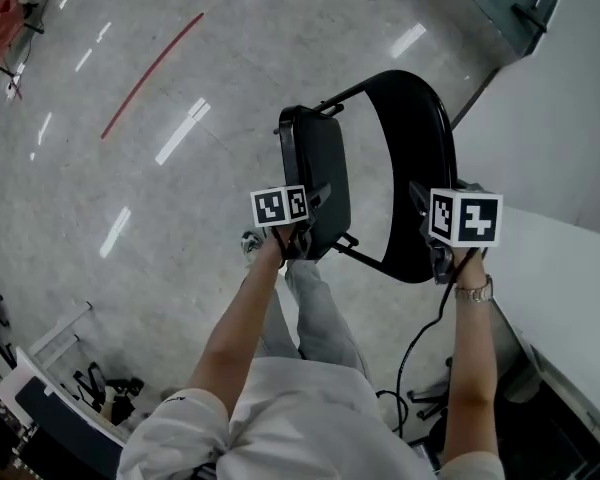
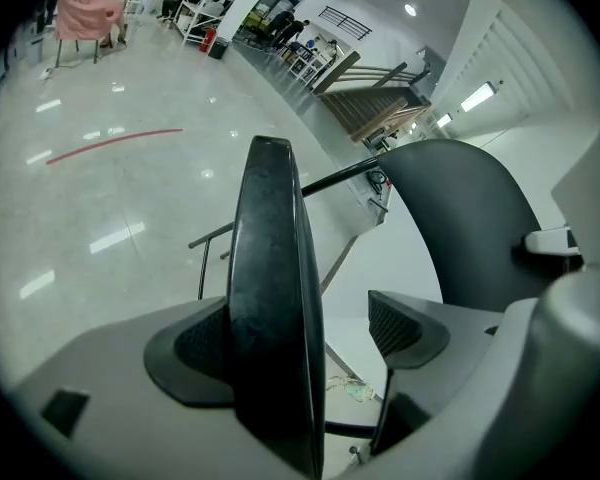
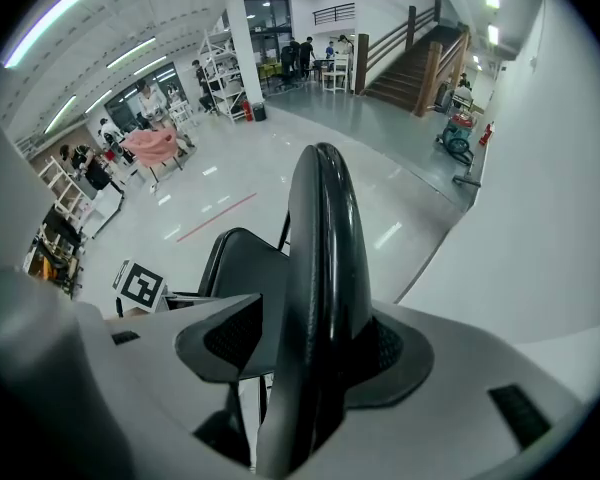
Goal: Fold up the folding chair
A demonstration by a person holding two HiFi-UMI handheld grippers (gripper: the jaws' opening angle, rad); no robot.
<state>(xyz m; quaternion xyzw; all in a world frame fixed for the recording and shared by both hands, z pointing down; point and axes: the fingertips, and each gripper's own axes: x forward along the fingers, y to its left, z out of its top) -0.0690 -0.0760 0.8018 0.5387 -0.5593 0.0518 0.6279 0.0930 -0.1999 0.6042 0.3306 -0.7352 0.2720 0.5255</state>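
Black backrest [image 3: 322, 248] pinched in right gripper [image 3: 310, 340] jaws; left gripper [image 2: 302, 336] jaws spread around seat [image 2: 268, 268].

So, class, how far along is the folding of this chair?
Done: the seat is tipped up on edge. In hand: the right gripper is clamped on the backrest; the seat sits between the jaws of the left gripper, against one pad only. Left: a gap separates seat and backrest, so they need pressing flat together.

Left gripper [image 2: 300, 333] agape, right gripper [image 3: 310, 340] clamped.
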